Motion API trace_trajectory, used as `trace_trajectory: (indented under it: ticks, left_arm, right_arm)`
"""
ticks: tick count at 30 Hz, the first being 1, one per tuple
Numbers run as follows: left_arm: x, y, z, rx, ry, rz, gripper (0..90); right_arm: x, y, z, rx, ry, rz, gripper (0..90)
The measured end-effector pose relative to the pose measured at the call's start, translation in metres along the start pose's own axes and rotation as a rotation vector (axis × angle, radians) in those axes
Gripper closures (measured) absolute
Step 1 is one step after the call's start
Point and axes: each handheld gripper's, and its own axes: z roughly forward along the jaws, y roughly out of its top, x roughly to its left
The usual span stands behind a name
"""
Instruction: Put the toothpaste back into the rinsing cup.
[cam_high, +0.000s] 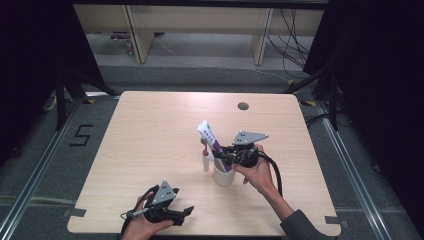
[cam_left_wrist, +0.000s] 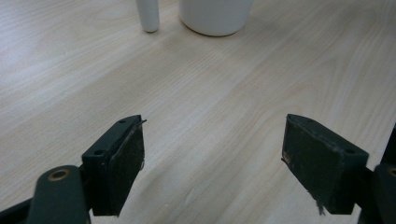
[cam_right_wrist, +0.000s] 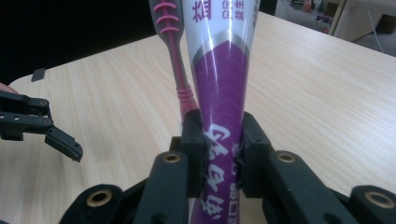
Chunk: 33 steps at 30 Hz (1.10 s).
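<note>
A purple and white toothpaste tube (cam_high: 211, 138) (cam_right_wrist: 219, 79) stands tilted, its lower end in a white cup (cam_high: 223, 175) (cam_left_wrist: 215, 16). My right gripper (cam_high: 225, 155) (cam_right_wrist: 219, 128) is shut on the tube's purple part, just above the cup. A toothbrush with a pink and grey neck (cam_right_wrist: 173, 51) leans right beside the tube. Its white handle (cam_high: 205, 162) (cam_left_wrist: 148, 16) stands on the table (cam_high: 150, 140) next to the cup. My left gripper (cam_high: 186, 214) (cam_left_wrist: 212, 154) lies near the table's front edge, open, with bare wood between its jaws.
A round cable hole (cam_high: 243, 106) sits near the table's far edge. Dark curtains flank the table on both sides, and shelf legs and cables stand on the floor beyond. My left gripper (cam_right_wrist: 46, 128) lies at the left of the right gripper view.
</note>
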Motion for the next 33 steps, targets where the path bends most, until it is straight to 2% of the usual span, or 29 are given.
trace_trajectory:
  ticks: [3, 4, 5, 6, 8, 9, 11, 13, 14, 15, 16, 18, 19, 20, 22, 23, 25, 28, 29, 31, 33]
  left_arm:
    - [0.0, 0.0, 0.001, -0.001, 0.003, -0.005, 20.7]
    - [0.0, 0.0, 0.0, 0.0, 0.001, -0.003, 20.7]
    - [0.0, 0.0, 0.0, 0.001, 0.0, 0.001, 20.7]
    - [0.0, 0.0, 0.0, 0.001, 0.0, 0.002, 20.7]
    - [0.0, 0.0, 0.0, -0.002, 0.003, -0.005, 20.7]
    - [0.0, 0.0, 0.0, -0.002, 0.003, -0.004, 20.7]
    - [0.0, 0.0, 0.0, 0.004, 0.005, 0.002, 20.7]
    - [0.0, 0.0, 0.001, 0.0, 0.002, -0.006, 20.7]
    - [0.0, 0.0, 0.0, 0.002, 0.005, -0.005, 20.7]
    - [0.0, 0.0, 0.0, 0.003, 0.005, 0.0, 20.7]
    - [0.0, 0.0, 0.0, 0.004, 0.004, 0.001, 20.7]
    - [0.0, 0.0, 0.001, 0.001, 0.003, -0.006, 20.7]
    - [-0.001, 0.0, 0.001, -0.005, 0.001, -0.012, 20.7]
    - [0.0, 0.0, 0.0, 0.004, 0.006, -0.001, 20.7]
    - [0.0, 0.0, 0.0, 0.004, 0.004, 0.002, 20.7]
    - [0.0, 0.0, 0.0, 0.003, 0.005, -0.001, 20.7]
    - [0.0, 0.0, 0.0, -0.001, 0.001, -0.002, 20.7]
    - [0.0, 0.0, 0.0, 0.001, -0.001, 0.002, 20.7]
    - [0.0, 0.001, 0.0, -0.001, 0.001, -0.001, 20.7]
    - [0.0, 0.0, 0.0, 0.003, 0.003, 0.005, 20.7]
    - [0.0, 0.001, 0.0, 0.004, 0.003, 0.006, 20.7]
  right_arm:
    - [0.001, 0.0, -0.002, 0.016, 0.001, -0.01, 76.0]
    - [0.003, -0.001, -0.002, 0.017, -0.006, 0.01, 76.0]
    - [0.002, -0.001, -0.002, 0.013, -0.001, 0.0, 76.0]
    - [0.004, -0.001, -0.002, 0.034, -0.003, 0.009, 76.0]
    - [0.003, -0.002, -0.003, 0.039, -0.015, -0.019, 76.1]
    - [0.003, -0.003, -0.003, 0.043, 0.002, -0.004, 76.1]
    - [0.003, -0.004, -0.004, 0.037, -0.013, -0.015, 76.2]
    - [0.004, -0.005, -0.005, 0.06, -0.002, -0.009, 76.2]
    - [0.003, -0.006, -0.005, 0.058, -0.018, -0.022, 76.3]
    - [0.005, -0.008, -0.005, 0.059, -0.006, 0.008, 76.2]
    - [0.003, -0.009, -0.005, 0.065, 0.008, -0.003, 76.3]
    - [0.003, -0.011, -0.006, 0.069, -0.011, -0.015, 76.3]
    - [0.004, -0.012, -0.006, 0.071, -0.022, -0.004, 76.2]
    - [0.003, -0.012, -0.006, 0.075, -0.013, -0.018, 76.3]
    - [0.004, -0.014, -0.006, 0.091, -0.006, -0.005, 76.2]
    - [0.005, -0.015, -0.006, 0.096, -0.017, 0.002, 76.2]
    - [0.004, -0.016, -0.006, 0.105, -0.005, -0.004, 76.2]
    - [0.005, -0.018, -0.006, 0.113, -0.019, 0.002, 76.2]
    - [0.004, -0.018, -0.005, 0.114, -0.011, -0.015, 76.1]
    - [0.006, -0.021, -0.004, 0.124, -0.016, 0.01, 76.0]
    - [0.005, -0.023, -0.003, 0.13, -0.015, -0.007, 76.0]
